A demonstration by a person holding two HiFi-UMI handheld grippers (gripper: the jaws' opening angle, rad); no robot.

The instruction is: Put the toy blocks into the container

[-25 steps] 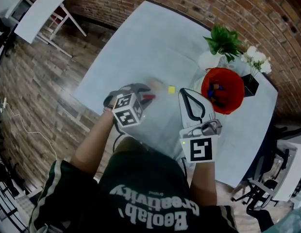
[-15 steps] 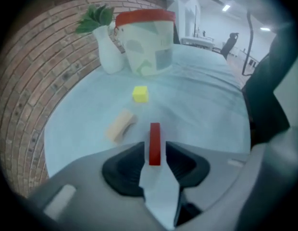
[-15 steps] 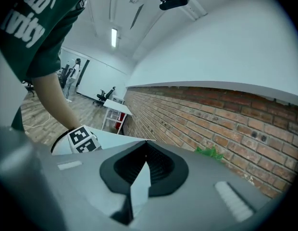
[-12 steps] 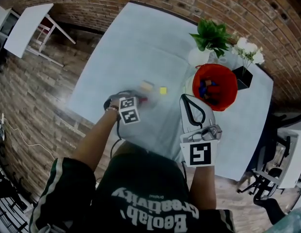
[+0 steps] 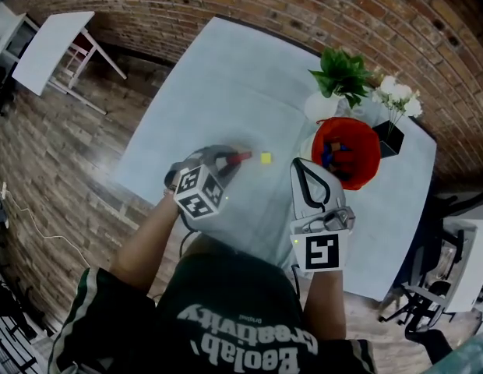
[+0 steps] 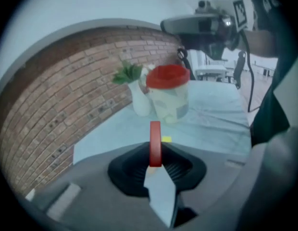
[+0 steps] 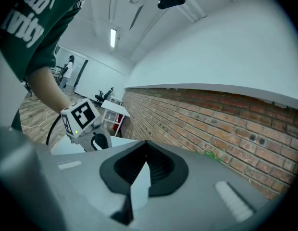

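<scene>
Jaws wider a second earlier had just closed: the left gripper (image 6: 155,154) pinched a thin red block (image 6: 155,141), upright at its tips. Pickup looked done. The next move called for a carry ahead to the red-rimmed container (image 6: 170,105) and a release over it. A yellow block (image 6: 166,139) lay just beyond. The right gripper (image 5: 297,164) waited alongside, pressed together and empty.

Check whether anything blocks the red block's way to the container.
The left hand-held gripper, jaws just closed on the red block, faces the container. Only a yellow block lies on the table between; the right hand-held gripper hangs beside that line.
</scene>
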